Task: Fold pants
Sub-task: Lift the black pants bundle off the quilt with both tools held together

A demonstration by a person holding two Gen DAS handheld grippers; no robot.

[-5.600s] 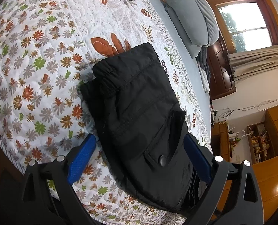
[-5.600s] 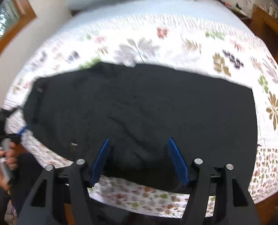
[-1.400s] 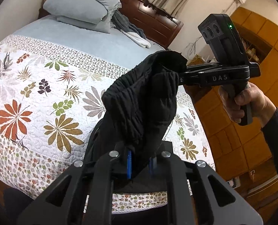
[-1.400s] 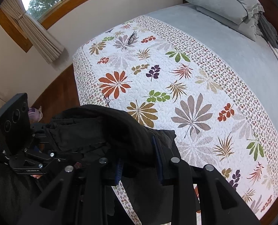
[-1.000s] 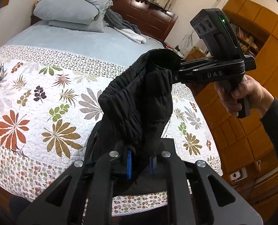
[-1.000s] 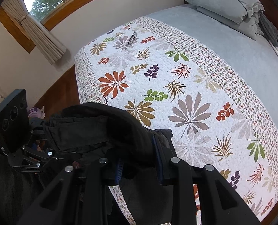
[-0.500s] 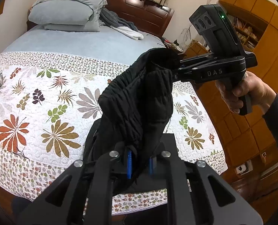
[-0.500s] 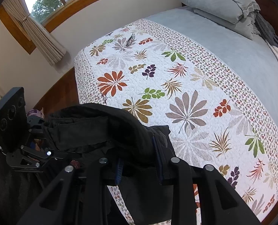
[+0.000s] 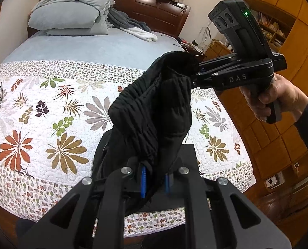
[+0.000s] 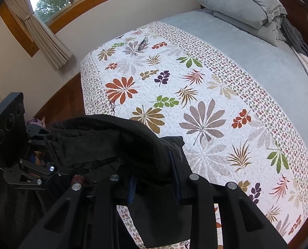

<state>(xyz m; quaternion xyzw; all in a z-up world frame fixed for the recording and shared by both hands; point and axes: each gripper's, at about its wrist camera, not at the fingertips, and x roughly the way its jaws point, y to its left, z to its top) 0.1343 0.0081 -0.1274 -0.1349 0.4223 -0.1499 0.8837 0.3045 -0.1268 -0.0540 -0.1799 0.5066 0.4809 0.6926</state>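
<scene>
Black pants [image 9: 154, 112] held up in the air above the near edge of the bed, bunched and drooping between the two tools, lower part hanging toward the floral quilt [image 9: 50, 112]

Left gripper [image 9: 155, 179]: blue pads nearly together, pinching a thin fold of the pants

Right gripper [image 10: 155, 179]: pads set wider, clamped on a thick roll of the fabric. From the left wrist view this tool comes in from the right, gripped by the person's hand [image 9: 278, 99]; white letters "DAS" readable on its side, a small green light lit on the camera block above

No label or brand visible on the pants

Behind: grey pillows [image 9: 70, 14] stacked at the dark wooden headboard, a small dark object [image 10: 142, 42] on the far quilt, too small to identify
</scene>
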